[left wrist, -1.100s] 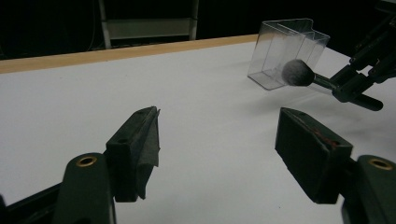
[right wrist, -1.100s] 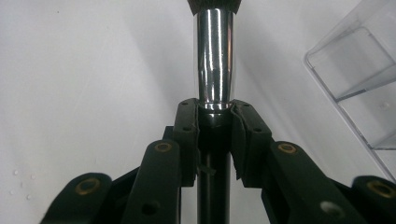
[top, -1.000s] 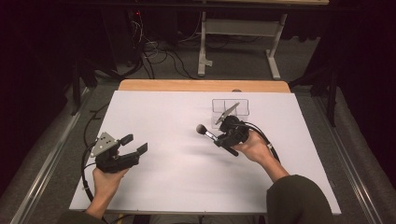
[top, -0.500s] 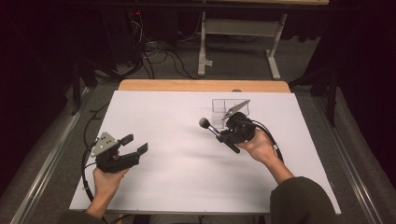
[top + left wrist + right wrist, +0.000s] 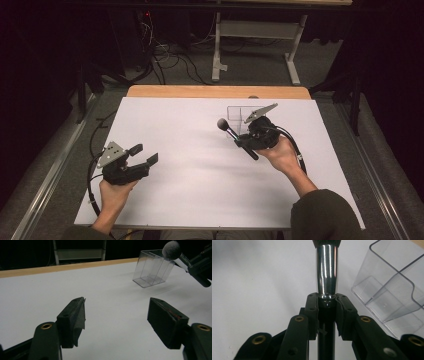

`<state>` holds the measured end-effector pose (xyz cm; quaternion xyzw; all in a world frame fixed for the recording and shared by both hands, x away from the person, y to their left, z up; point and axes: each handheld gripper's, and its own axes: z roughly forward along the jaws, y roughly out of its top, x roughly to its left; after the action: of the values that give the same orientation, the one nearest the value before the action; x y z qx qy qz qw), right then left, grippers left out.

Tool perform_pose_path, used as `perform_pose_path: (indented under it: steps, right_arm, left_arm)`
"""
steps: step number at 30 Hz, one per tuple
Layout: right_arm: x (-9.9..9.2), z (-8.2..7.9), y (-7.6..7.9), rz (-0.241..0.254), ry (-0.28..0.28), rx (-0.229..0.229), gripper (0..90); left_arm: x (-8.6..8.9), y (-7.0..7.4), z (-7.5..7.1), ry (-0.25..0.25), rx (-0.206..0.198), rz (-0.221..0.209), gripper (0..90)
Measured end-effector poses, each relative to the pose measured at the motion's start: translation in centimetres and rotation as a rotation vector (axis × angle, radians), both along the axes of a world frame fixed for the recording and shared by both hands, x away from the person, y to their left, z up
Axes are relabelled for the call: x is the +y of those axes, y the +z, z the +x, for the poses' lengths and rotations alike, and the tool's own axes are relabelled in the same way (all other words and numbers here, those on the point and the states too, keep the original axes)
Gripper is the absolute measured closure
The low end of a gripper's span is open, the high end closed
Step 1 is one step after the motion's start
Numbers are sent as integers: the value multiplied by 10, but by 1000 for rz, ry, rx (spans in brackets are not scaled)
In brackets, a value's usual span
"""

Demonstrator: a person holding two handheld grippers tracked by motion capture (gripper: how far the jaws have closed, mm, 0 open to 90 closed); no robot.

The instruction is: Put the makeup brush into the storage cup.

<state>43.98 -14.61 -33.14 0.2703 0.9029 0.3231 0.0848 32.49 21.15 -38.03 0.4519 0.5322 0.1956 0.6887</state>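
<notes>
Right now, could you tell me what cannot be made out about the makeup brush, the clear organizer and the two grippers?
- Makeup brush: in the right gripper view the top edge cuts off its bristles; the right gripper, shut on it, hides part of the handle.
- Clear organizer: in the high view the right gripper covers its right side, and its compartment count is too small to tell.
- Left gripper: open; the bottom edge cuts off its body.

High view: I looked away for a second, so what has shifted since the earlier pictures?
The right gripper, shut on the black-handled makeup brush with a chrome ferrule, has carried it toward the far right, up to the clear plastic divided box. The left gripper stayed open and in place; the box has not moved on the white table.
</notes>
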Motion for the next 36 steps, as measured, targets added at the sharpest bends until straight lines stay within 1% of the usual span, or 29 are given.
perform_pose_path:
  steps: [17,23,24,30,32,36]
  right_arm:
    - [-10,4,6,60,-50,-19,755]
    - [-13,6,9,83,-80,-23,756]
    - [-15,8,9,94,-86,-31,755]
    - [-18,11,12,116,-110,-40,755]
    - [-20,13,13,124,-128,-58,755]
    - [-22,16,13,131,-158,-61,755]
  left_arm:
    - [0,0,0,1,-2,-1,306]
    - [0,0,0,1,-2,0,306]
    - [0,0,0,1,-3,0,306]
    - [0,0,0,1,-3,-1,306]
    - [1,0,0,2,-3,0,306]
    - [0,0,0,2,-3,-1,306]
